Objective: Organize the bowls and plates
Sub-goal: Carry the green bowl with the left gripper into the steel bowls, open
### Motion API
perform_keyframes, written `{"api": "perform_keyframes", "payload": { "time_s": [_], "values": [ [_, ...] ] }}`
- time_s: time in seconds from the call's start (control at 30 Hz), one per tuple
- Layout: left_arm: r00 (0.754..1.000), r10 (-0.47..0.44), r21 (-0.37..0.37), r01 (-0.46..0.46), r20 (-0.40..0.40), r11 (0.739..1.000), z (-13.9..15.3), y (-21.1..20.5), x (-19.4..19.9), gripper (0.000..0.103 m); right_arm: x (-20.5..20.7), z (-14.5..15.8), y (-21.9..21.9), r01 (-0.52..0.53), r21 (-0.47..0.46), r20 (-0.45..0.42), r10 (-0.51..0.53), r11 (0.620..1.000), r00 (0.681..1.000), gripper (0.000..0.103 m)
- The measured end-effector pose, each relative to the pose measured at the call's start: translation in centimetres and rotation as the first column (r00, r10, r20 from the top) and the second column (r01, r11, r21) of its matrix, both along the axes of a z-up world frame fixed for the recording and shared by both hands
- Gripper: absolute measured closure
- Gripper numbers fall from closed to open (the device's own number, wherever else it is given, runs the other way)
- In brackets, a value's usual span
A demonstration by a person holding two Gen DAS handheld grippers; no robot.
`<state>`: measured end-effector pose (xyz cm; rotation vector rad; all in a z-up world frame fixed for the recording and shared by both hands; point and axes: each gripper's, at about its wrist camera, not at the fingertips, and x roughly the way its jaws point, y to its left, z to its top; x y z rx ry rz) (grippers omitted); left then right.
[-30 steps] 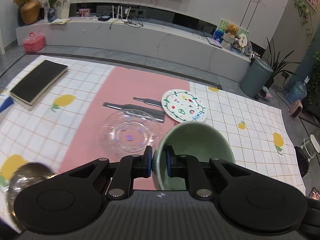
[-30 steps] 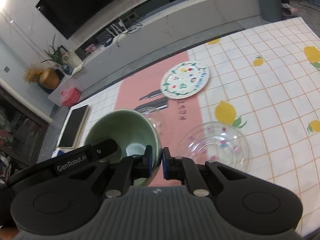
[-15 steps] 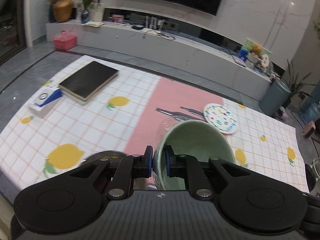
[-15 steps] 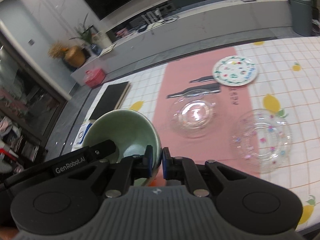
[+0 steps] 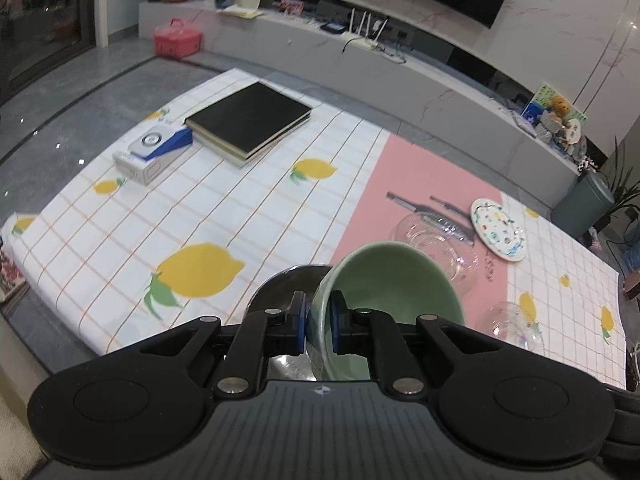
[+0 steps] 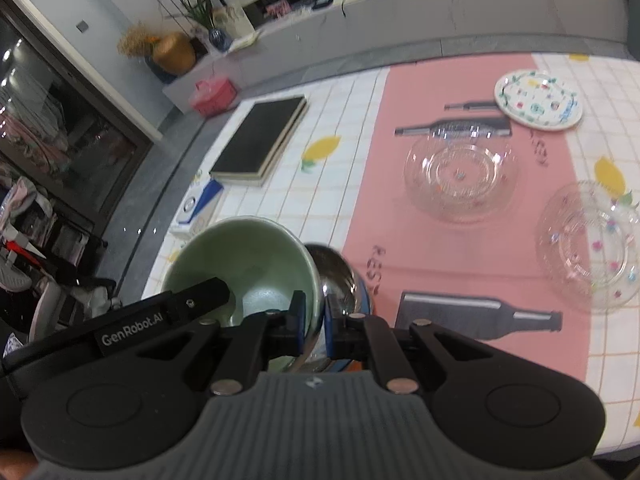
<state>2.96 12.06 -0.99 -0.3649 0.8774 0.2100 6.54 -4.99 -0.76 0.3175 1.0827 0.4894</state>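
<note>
Green bowl [image 5: 394,280] is empty and tilted, held up over a steel bowl [image 6: 336,276] that sits on the bench [image 5: 120,240] near its front edge; what the steel bowl holds can't be told from here. Your left tongs [image 5: 319,322] are clamped on the green bowl's rim on one side, one pad inside the wall and one outside. Your right tongs [image 6: 315,322] are clamped on the rim at the opposite side, same way. So both tongs are closed on the same bowl, and it hangs between them, not resting on the cloth.

Two clear glass bowls lie on the bench well apart from the tongs: one glass bowl [image 6: 460,178] on the pink strip, empty; a second glass dish [image 6: 592,244] to its right on the lemon-print cloth, empty, with coloured dots in the glass. A painted plate [image 6: 538,100] sits beyond them, flat, nothing on it. A black book [image 5: 250,120] and a small blue-white box [image 5: 152,154] lie at the bench's far left corner.
</note>
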Motion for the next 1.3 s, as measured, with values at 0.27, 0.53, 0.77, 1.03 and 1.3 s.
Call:
{"api": "perform_keyframes", "payload": {
  "time_s": [0.27,0.53,0.77,1.03,1.3],
  "values": [
    [0.998,0.008,-0.051,-0.011,-0.066,0.999,-2.8,1.7,0.7,0.092,0.6,-1.9,2.0,-0.020,-0.075,-0.026,0.018,0.997,0.999,0.097],
    [0.993,0.002,-0.103,-0.014,-0.116,0.995,-4.8,2.4,1.2,0.093,1.0,-3.3,2.6,-0.027,-0.122,-0.043,0.022,0.992,0.999,0.097],
    [0.990,0.006,-0.100,-0.020,-0.144,0.995,-5.7,2.8,1.8,0.093,1.6,-4.3,3.4,-0.044,-0.146,-0.058,0.036,0.988,0.998,0.097],
    [0.984,0.004,-0.101,-0.022,-0.177,0.995,-6.7,3.3,2.3,0.093,1.7,-4.9,4.5,-0.060,-0.193,-0.041,0.053,0.979,0.998,0.097],
    [0.986,0.012,-0.111,-0.031,-0.168,0.993,-6.4,4.0,2.4,0.092,1.9,-5.3,5.1,-0.066,-0.229,-0.023,0.062,0.971,0.998,0.096]
  ]
}}
